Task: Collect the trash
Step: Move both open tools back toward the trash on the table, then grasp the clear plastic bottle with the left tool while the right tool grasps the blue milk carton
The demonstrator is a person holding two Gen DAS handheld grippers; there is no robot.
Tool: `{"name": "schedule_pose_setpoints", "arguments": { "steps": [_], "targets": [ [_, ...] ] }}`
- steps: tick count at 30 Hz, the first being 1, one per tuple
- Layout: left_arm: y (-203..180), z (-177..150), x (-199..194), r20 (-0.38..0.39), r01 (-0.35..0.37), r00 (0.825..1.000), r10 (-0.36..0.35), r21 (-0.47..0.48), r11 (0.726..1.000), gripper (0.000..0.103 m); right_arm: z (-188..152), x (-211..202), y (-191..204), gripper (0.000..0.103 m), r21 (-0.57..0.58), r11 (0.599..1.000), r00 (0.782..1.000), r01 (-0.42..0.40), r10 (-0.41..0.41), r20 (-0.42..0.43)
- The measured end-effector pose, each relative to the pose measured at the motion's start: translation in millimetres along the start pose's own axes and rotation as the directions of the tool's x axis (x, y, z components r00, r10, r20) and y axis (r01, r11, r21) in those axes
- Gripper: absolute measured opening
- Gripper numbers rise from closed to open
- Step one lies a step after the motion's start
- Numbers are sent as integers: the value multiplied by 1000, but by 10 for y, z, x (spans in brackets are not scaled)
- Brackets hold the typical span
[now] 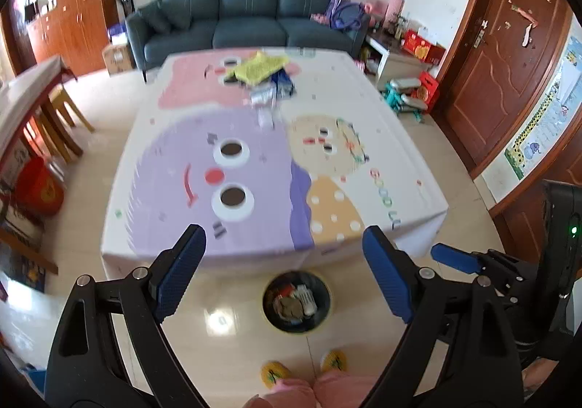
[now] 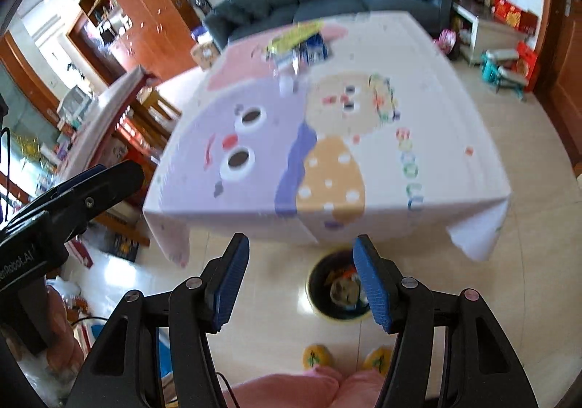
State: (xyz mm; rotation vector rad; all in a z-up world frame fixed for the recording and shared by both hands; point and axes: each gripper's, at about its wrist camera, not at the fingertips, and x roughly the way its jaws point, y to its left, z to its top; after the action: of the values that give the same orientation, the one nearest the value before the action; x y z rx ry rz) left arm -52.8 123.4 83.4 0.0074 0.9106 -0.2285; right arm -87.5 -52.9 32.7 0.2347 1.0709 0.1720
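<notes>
I hold both grippers above the floor, short of the near edge of the table (image 1: pixel 363 109). The left gripper (image 1: pixel 287 269) has its fingers spread wide with nothing between them. The right gripper (image 2: pixel 300 280) is also spread and empty.

The trash sits at the far end of the table, near the middle of the far edge. It is a small heap: a yellow cloth (image 1: pixel 259 67) on top at the far side, a dark blue packet (image 1: pixel 283 82) just beside it on the right, and a pale wrapper (image 1: pixel 262 95) touching the heap on the near side. A small white item (image 1: pixel 265 118) lies just nearer, apart from the heap. The frames are blurred, so I cannot tell its long axis or which way it points. The cloth's long axis runs roughly along the far edge.

A round black bin (image 1: pixel 296 302) stands on the floor below the near edge of the table, between the table and the person's yellow slippers (image 1: pixel 274 373). It already holds several scraps. In the right wrist view the right finger overlaps the bin's (image 2: pixel 320 280) right side.

The sofa (image 1: pixel 247 7) stands beyond the table's far edge.
</notes>
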Motion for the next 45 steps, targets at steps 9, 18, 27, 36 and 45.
{"name": "schedule_pose_setpoints", "arguments": {
  "steps": [9, 18, 27, 36, 45],
  "targets": [
    [70, 341, -284, 99, -19, 995, 15, 34, 999, 86, 356, -270, 103, 64, -5, 1000, 994, 28, -27, 105],
    [38, 634, -113, 103, -25, 994, 22, 24, 999, 86, 896, -288, -4, 65, -55, 997, 986, 60, -51, 159],
    [-60, 1229, 742, 45, -73, 996, 77, -91, 993, 86, 1919, 303, -472, 67, -124, 992, 994, -5, 18, 105],
    [-87, 1757, 1988, -102, -108, 991, 84, -267, 958, 86, 3001, 1096, -1064, 67, -192, 978, 996, -84, 82, -18],
    [220, 1929, 3150, -253, -200, 963, 97, -424, 883, 86, 3701, 2165, -1436, 67, -145, 975, 979, -165, 144, -145]
  ]
}}
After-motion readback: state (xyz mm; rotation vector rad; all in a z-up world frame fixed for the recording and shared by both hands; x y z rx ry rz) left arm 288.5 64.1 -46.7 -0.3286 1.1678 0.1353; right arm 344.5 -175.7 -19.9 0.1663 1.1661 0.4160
